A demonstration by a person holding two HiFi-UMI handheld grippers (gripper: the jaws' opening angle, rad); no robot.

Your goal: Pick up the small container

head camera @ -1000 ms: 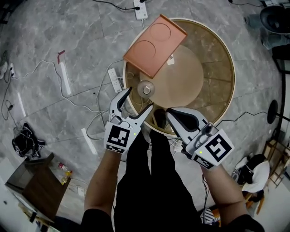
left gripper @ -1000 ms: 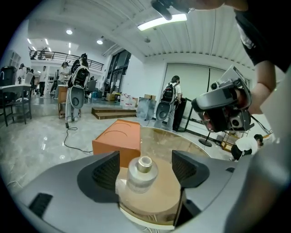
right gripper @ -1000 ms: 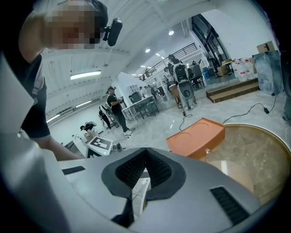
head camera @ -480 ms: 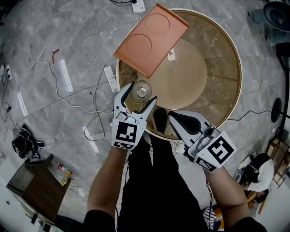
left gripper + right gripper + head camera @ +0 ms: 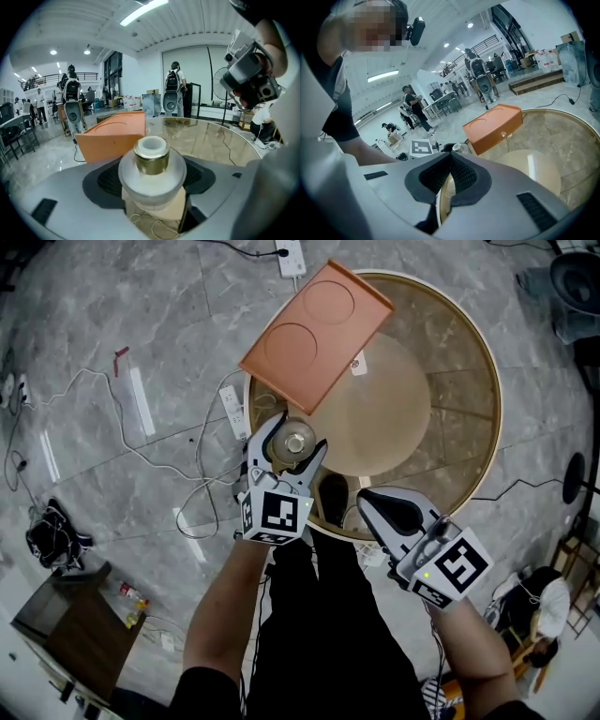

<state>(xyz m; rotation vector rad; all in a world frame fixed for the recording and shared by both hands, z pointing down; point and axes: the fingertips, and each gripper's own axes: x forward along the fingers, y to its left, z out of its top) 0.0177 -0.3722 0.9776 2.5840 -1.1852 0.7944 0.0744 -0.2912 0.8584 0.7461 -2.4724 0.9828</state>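
**Round table** (image 5: 455, 381): glass-topped, with a pale rim and a tan disc at its centre. It is the reference for all positions below.

**Person**: stands at the table's near edge. The legs in black trousers (image 5: 314, 615) are just outside the rim, and both bare forearms reach toward the table.

**Orange tray** (image 5: 314, 329): rectangular, with two round recesses. It lies tilted across the table's far-left rim, and one corner overhangs the floor.

**Right gripper** (image 5: 366, 495): hangs over the table's near rim, to the right of the legs. In the right gripper view its jaws are together, the ribbed pads meet, and nothing is between them.

**Left gripper** (image 5: 298, 432): reaches over the table's left rim, just nearer than the tray. Its jaws are spread wide, one on each side of the small container. In the left gripper view both dark pads lie close against the container's sides.

**Power strip** (image 5: 232, 407): white, on the grey floor just outside the table's left rim, with thin white cables trailing from it.

**Small container** (image 5: 152, 171): a rounded frosted jar with a gold neck and a white top. It stands upright on the table just inside the left rim, close to the tray's near corner and between the left gripper's jaws.
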